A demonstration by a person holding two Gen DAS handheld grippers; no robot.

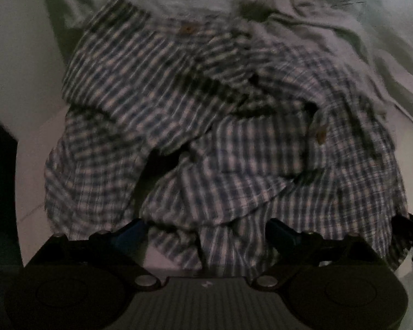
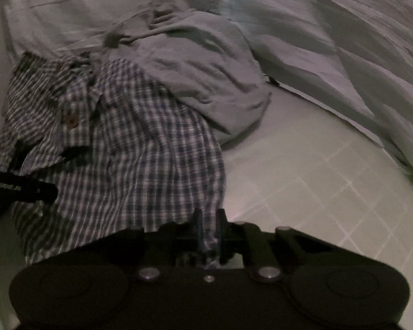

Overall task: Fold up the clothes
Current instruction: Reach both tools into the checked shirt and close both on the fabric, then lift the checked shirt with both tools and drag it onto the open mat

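The right claw (image 2: 208, 220) is pinching the near hem of the checked shirt (image 2: 140, 148); the left claw (image 1: 206, 228) is gaping wide over it. A grey garment (image 2: 206, 77) is overlapping the shirt's far edge on the pale bench (image 2: 303, 170)

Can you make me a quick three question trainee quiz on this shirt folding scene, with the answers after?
1. True or false: the right gripper is shut on the checked shirt.
2. How do the left gripper's jaws stand? A) wide apart with shirt cloth between them B) clamped on a button C) out of view
3. What lies partly over the checked shirt's far side?

Key
1. True.
2. A.
3. A plain pale garment.
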